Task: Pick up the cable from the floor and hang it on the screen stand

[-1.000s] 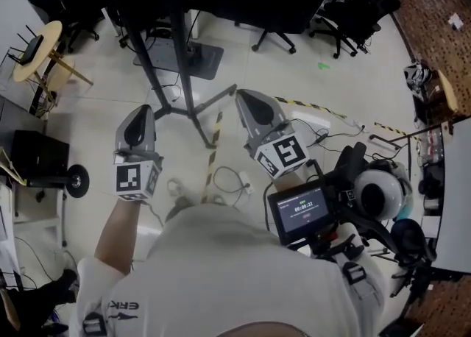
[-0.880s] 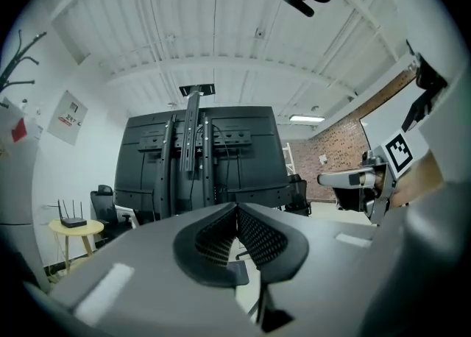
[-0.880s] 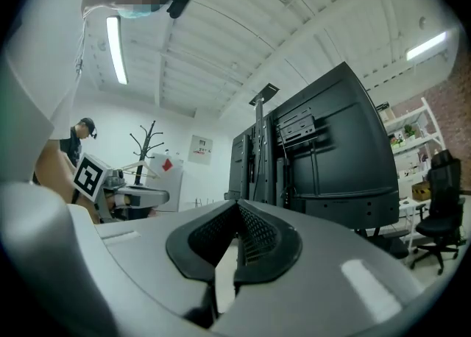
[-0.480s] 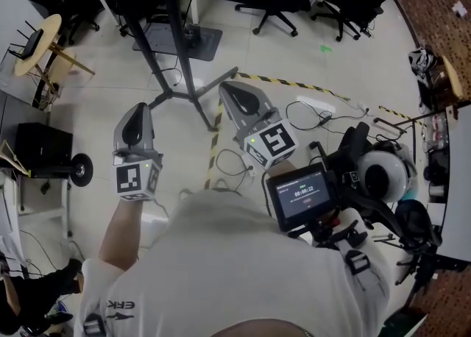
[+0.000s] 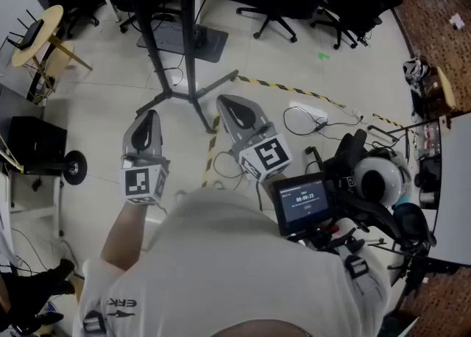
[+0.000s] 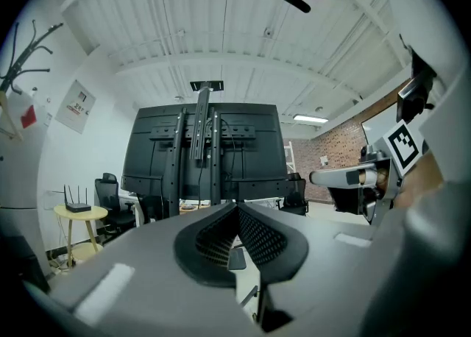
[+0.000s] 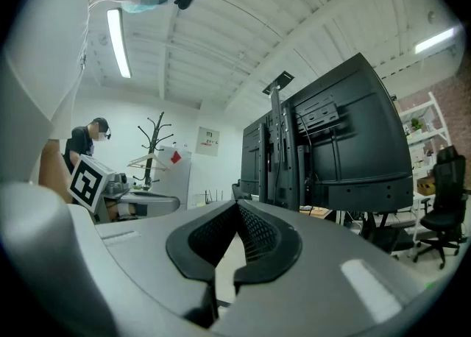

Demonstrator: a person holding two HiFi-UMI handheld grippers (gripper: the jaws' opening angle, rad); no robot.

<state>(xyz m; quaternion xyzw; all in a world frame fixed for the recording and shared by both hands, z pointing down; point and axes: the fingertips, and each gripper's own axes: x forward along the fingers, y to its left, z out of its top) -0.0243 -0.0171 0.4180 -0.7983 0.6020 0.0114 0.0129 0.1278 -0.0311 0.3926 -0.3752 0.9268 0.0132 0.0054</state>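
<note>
Both the left gripper (image 5: 152, 114) and the right gripper (image 5: 220, 99) are closed, tips meeting with nothing between them. They are held level above the floor (image 5: 103, 115) and point toward the stand (image 5: 190, 56). No cable is held. A pale cable (image 5: 220, 171) lies looped on the floor, partly hidden under the right gripper, beside the striped tape (image 5: 210, 153). A dark cable (image 5: 303, 120) lies farther right, well apart from the stand's legs. Wires (image 6: 226, 137) run down the stand's back, and I cannot tell whether one was hung there. The scene therefore fits either a reach for a floor cable or a finished job with other cables left lying. If a pick is in hand, it should go best with the jaws opened before lowering. They should close across one strand of the loop, then lift slowly so the trailing end clears the legs.
</note>
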